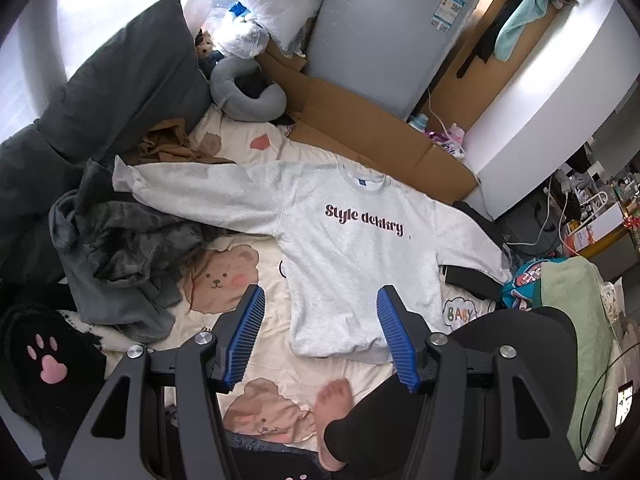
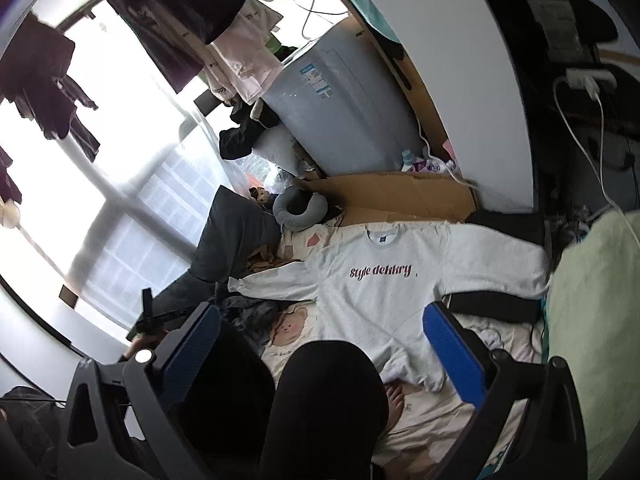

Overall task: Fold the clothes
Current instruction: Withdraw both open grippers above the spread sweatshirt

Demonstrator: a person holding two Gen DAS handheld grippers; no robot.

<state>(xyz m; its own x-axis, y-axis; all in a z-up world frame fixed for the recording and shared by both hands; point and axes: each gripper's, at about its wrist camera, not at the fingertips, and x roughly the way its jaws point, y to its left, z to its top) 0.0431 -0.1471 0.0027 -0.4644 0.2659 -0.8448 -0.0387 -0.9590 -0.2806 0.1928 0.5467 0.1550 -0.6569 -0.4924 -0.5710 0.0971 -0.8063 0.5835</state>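
Sweatshirt flat on bed ahead of both wide-open, empty tongs, left and right; pinch each sleeve cuff, fold inward.

A lived-in bedroom in a home

We see a bed sheet printed with cartoon bears, a dark grey pillow against the bright window, a white pillow and a grey neck cushion at the head. Laundry hangs drying in front of the window, dark garments and a pale shirt. A small grey fridge stands beside flattened cardboard, a mint towel hangs on a wooden door, a charger cable trails down, and a cluttered desk sits at the right edge.
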